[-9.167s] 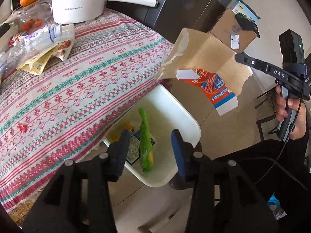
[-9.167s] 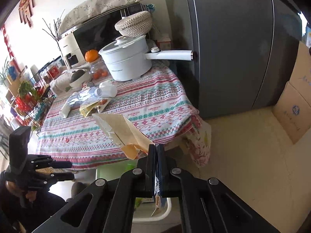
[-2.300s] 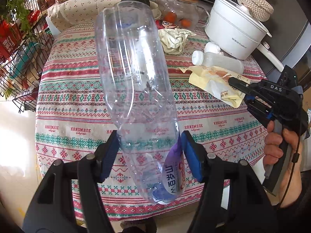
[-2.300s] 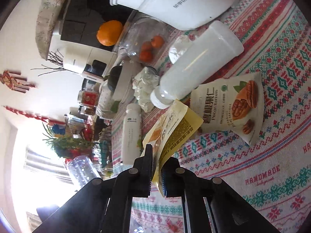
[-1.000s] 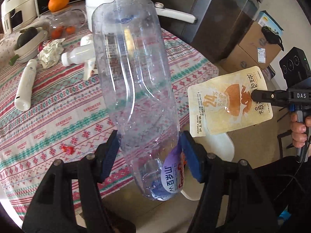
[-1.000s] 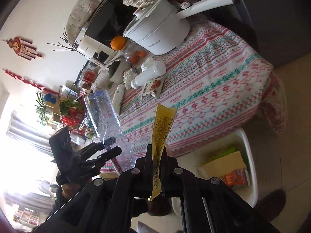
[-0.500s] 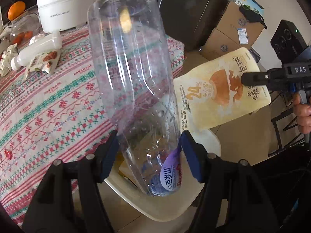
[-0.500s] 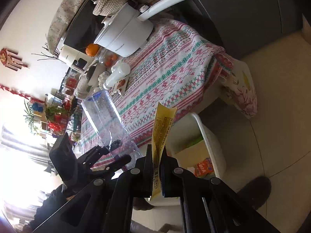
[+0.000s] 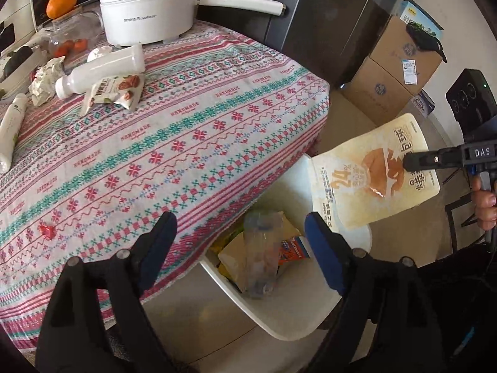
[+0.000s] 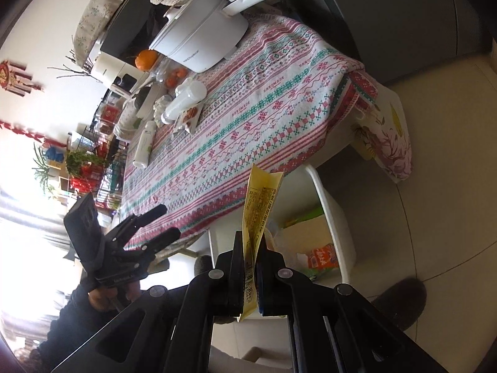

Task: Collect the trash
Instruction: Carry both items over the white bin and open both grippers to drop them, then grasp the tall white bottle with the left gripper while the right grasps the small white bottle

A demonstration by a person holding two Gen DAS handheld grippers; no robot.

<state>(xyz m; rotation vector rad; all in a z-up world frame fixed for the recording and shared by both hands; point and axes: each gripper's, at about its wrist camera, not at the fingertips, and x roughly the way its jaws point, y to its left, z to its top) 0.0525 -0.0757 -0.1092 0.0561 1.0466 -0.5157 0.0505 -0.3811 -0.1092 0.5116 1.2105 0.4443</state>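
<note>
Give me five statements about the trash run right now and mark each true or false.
1. The left hand-held gripper is open and holds nothing. True.
2. The clear plastic bottle stands upright on the table. False: it lies in the white bin beside the table.
3. The right hand-held gripper is shut on the yellow snack pouch. True.
4. The yellow snack pouch lies in the bin. False: it hangs above the bin, held.
5. A white bottle lies on its side on the tablecloth near the white pot. True.
</note>
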